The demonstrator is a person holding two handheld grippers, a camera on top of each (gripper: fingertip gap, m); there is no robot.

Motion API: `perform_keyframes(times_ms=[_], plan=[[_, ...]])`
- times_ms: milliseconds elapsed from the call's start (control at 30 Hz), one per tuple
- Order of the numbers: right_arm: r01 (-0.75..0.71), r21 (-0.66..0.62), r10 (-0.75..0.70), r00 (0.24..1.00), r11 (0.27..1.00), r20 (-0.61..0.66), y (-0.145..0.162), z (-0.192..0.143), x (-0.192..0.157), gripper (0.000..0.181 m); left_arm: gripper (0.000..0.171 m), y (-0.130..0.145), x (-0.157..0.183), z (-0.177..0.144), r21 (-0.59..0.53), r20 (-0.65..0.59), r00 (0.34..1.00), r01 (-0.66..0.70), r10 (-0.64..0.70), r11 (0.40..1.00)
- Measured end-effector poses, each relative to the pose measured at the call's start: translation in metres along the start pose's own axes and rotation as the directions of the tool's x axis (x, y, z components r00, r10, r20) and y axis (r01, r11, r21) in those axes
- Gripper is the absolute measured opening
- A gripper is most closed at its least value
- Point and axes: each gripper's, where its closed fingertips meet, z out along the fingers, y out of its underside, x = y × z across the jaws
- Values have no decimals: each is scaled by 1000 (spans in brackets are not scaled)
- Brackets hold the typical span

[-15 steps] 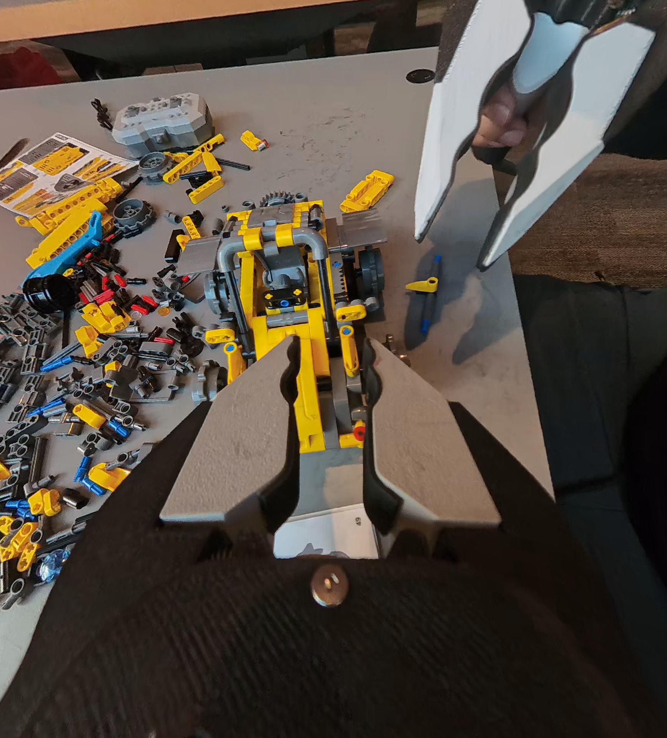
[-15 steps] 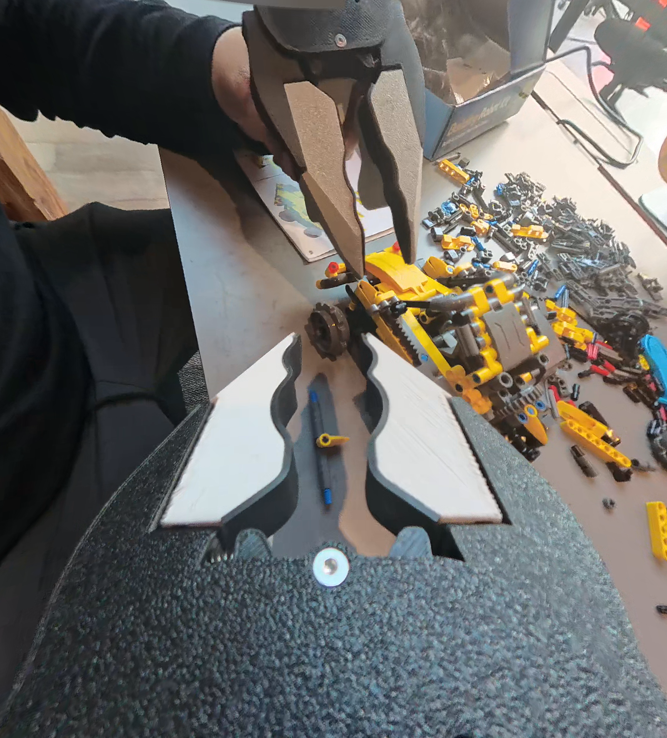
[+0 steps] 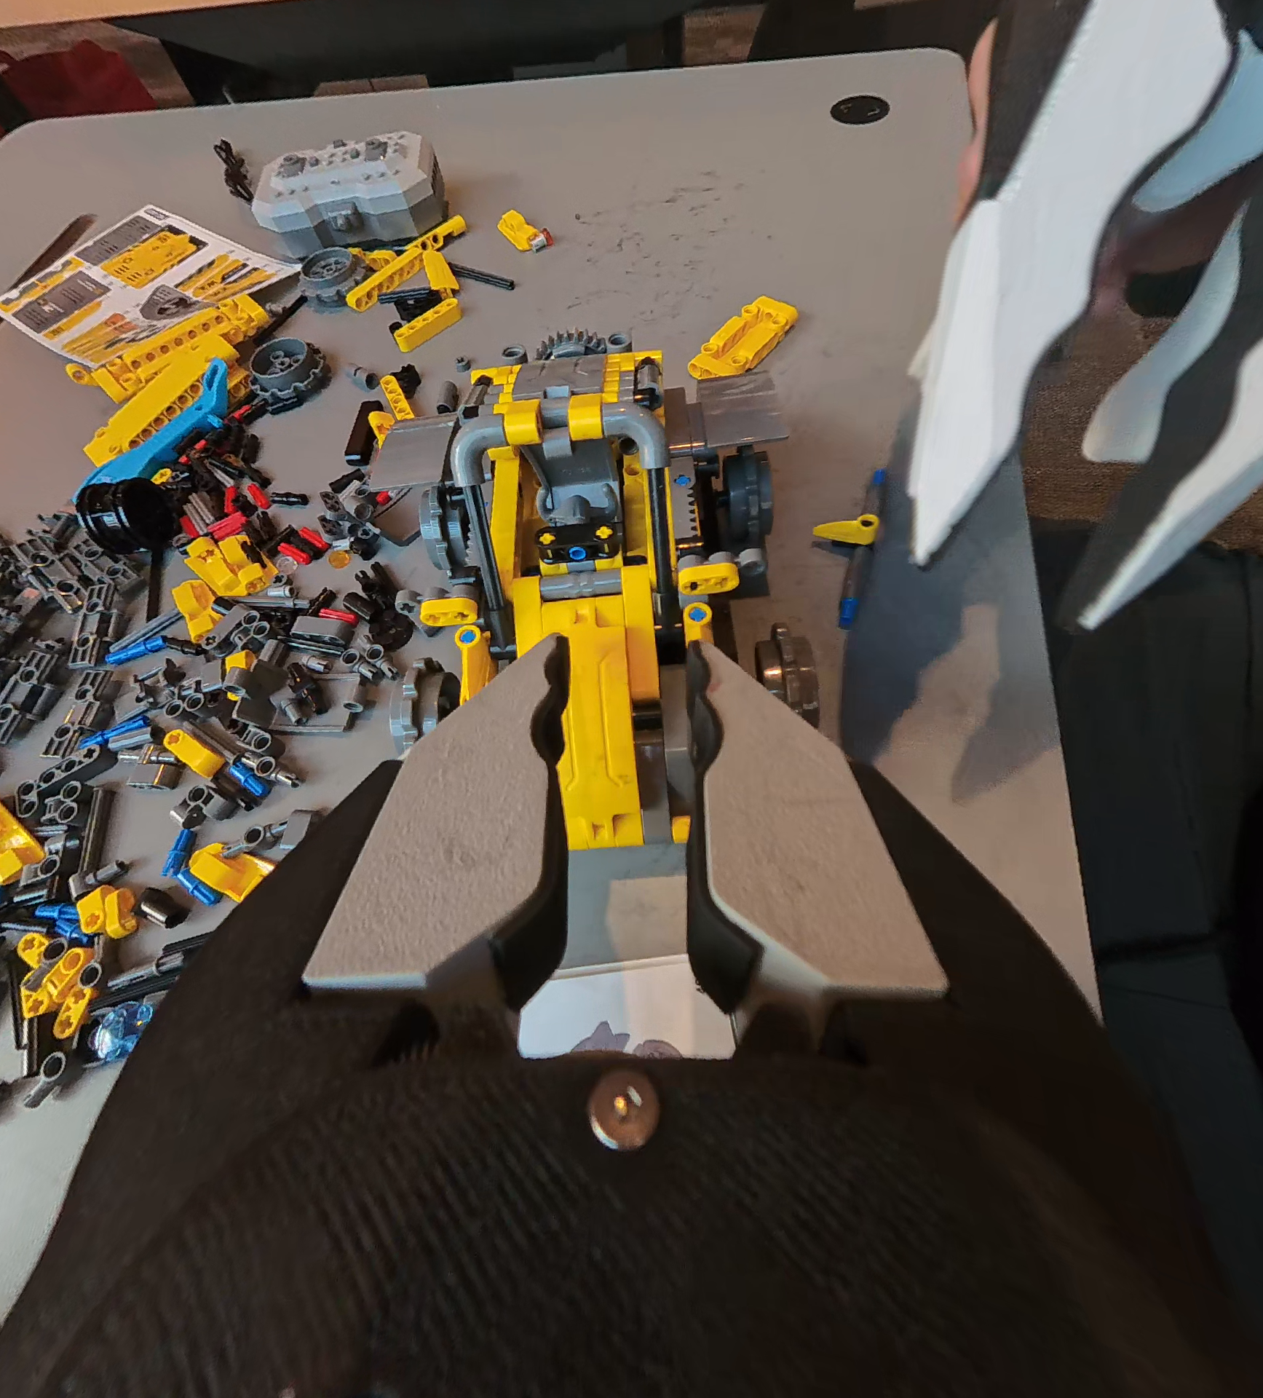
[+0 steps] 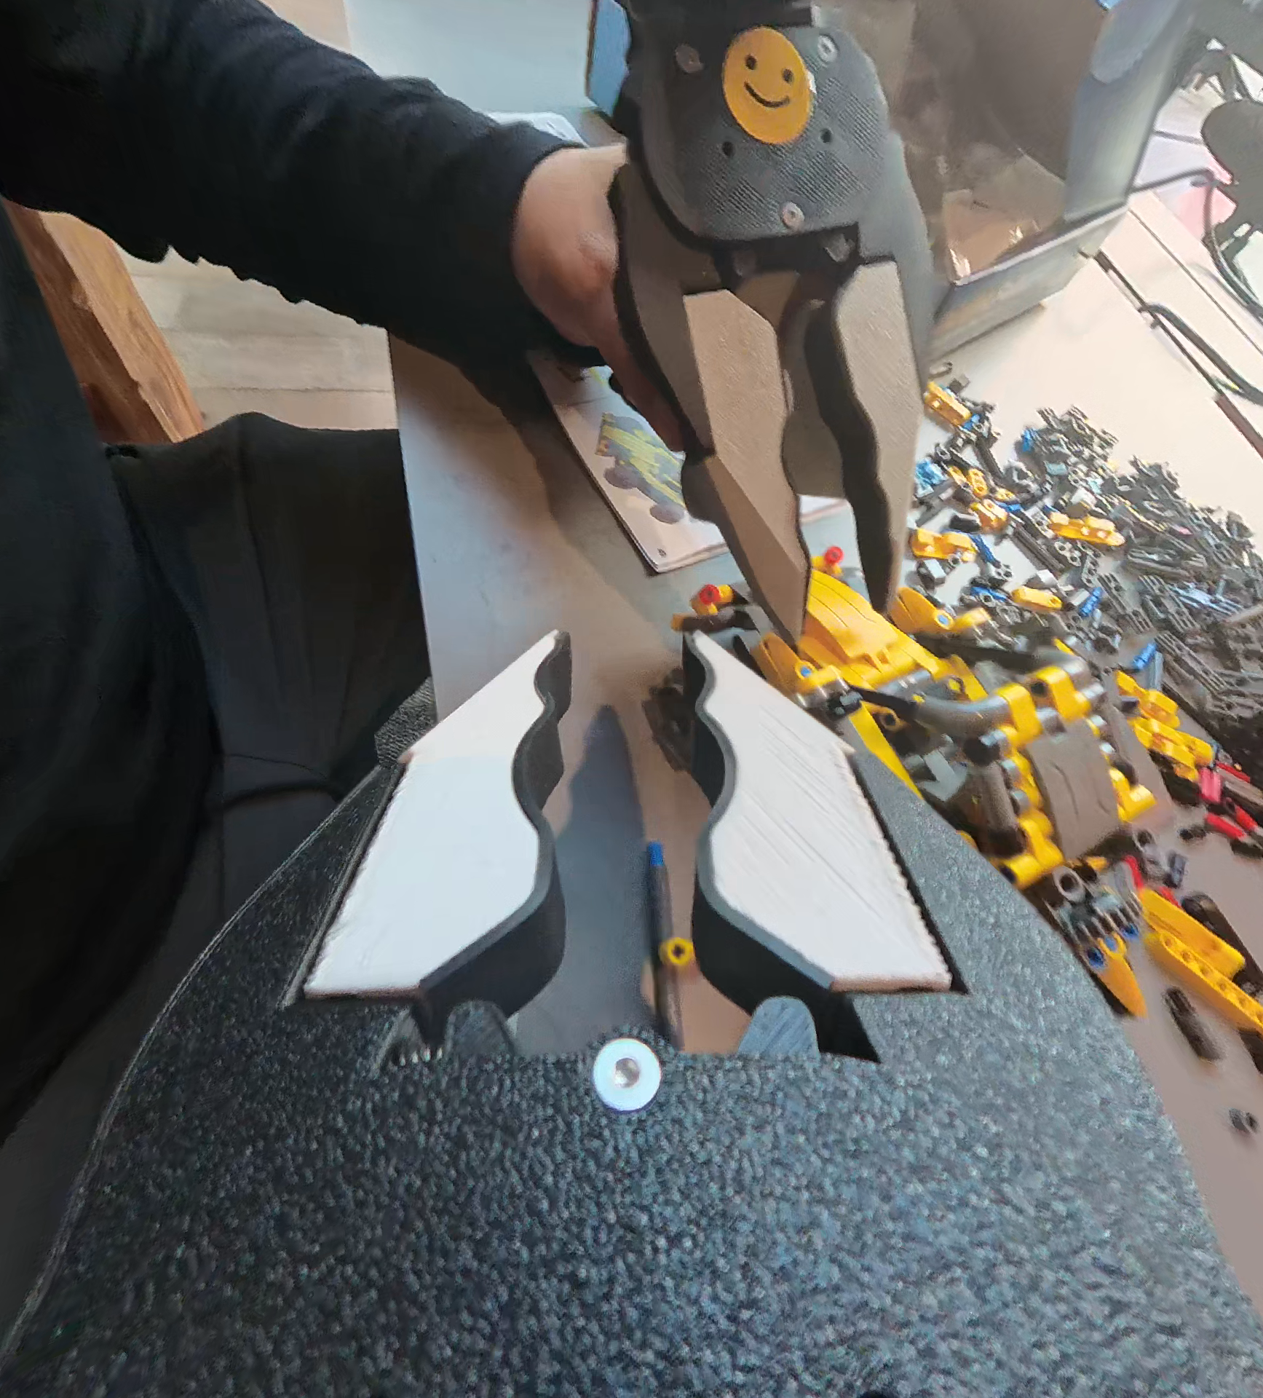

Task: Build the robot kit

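A yellow and grey brick vehicle model point(image 3: 575, 484) stands on the grey table point(image 3: 688, 189). My left gripper point(image 3: 626, 647) is shut on the model's yellow hood, one grey finger on each side; it also shows in the right wrist view point(image 4: 838, 620) with a hand holding it. My right gripper point(image 4: 626, 641) is open and empty. It hovers above the table's near edge, to the right of the model, and shows blurred in the left wrist view point(image 3: 1006, 590). A black axle with blue ends and a small yellow piece point(image 4: 662, 930) lies on the table under it, also seen in the left wrist view point(image 3: 859, 545).
Many loose yellow, grey, black and blue parts point(image 3: 83, 681) cover the table left of the model. A grey battery box point(image 3: 348, 189) and a leaflet point(image 3: 121, 287) lie at the back. A dark gear point(image 3: 787, 669) sits by the model. A booklet point(image 4: 636, 469) and a box point(image 4: 1006, 189) lie beyond.
My right gripper has drawn back from the axle toward the table edge and tilted up, still open. My left gripper keeps the same hold on the model.
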Motion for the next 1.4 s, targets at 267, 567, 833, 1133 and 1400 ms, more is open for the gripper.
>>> perform_keyframes(times_ms=[267, 567, 833, 1133, 1400], plan=[[11, 107, -24, 992, 994, 121, -30, 31, -38, 27, 26, -2, -6, -4, 20, 4, 1000, 16, -16, 1000], [14, 117, -27, 994, 993, 104, -37, 28, -32, 28, 26, -8, -7, -8, 44, 14, 1000, 15, -15, 999], [65, 111, -75, 993, 992, 89, -39, 35, -49, 28, 26, -3, -11, -5, 31, 22, 999, 24, -25, 999], [163, 51, -166, 985, 985, 57, -29, 44, -60, 32, 26, -1, -10, -3, 22, 22, 1000, 8, -9, 1000], [16, 165, 29, 963, 986, -269, -16, -34, 24, 26, 26, 1, -9, -2, 10, 21, 1000, 0, -1, 1000]])
